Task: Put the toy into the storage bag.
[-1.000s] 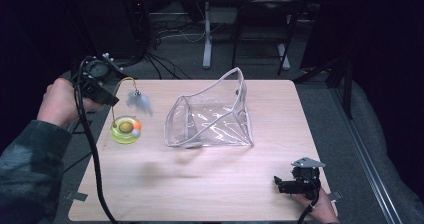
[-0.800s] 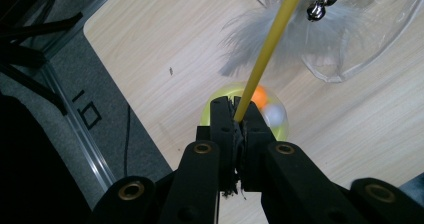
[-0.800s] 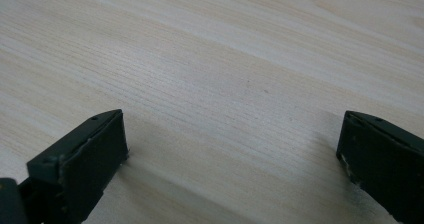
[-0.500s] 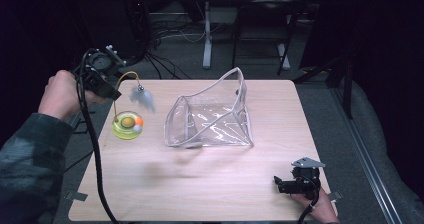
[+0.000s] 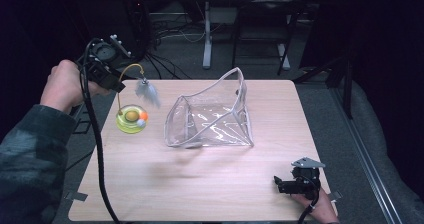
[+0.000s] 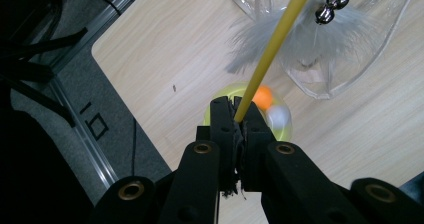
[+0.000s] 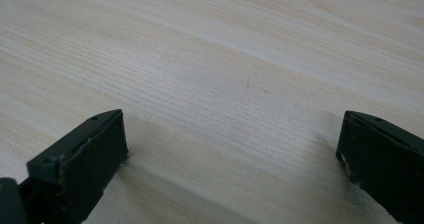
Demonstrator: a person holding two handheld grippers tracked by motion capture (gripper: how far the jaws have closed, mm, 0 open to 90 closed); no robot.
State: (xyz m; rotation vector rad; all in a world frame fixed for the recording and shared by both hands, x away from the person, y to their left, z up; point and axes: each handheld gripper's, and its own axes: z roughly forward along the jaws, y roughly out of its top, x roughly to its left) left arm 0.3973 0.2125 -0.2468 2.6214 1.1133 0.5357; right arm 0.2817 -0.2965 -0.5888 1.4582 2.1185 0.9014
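**Yellow wand pinched at the bench's left edge**

Yellow and thin, the wand (image 6: 265,59) of a cat toy ran up between the closed jaws of the left gripper (image 6: 235,115), which pinched it tight low on its length. In the high view the wand (image 5: 122,79) arched up from a lime-green dish (image 5: 131,120) and curved over to a tuft of pale feathers (image 5: 148,92) that hung above the bench (image 5: 200,184), just left of the pouch. Small metal bells (image 6: 331,4) sat where the feathers met the wand, partly cut off by the top of the left gripper view. An orange ball (image 6: 263,96) and a white one (image 6: 278,117) lay in the dish, both half hidden behind the jaws; a third, duller ball in the dish centre (image 5: 131,115) was hard to make out. Whether the dish rested on the bench or hung just clear of it could not be told.

The left gripper (image 5: 107,66) was held by a hand (image 5: 64,84) past the bench's left edge, its cable trailing down the side.

A clear plastic pouch (image 5: 212,116) stood open in the middle of the bench, its far side raised; its lower folds blurred into glare.

Well apart, at the near right corner, the right gripper (image 5: 280,184) lay low over the bench, the hand behind it mostly cut off by the frame. In its own view the right gripper (image 7: 230,149) had its jaws spread wide over bare wood, holding nothing.
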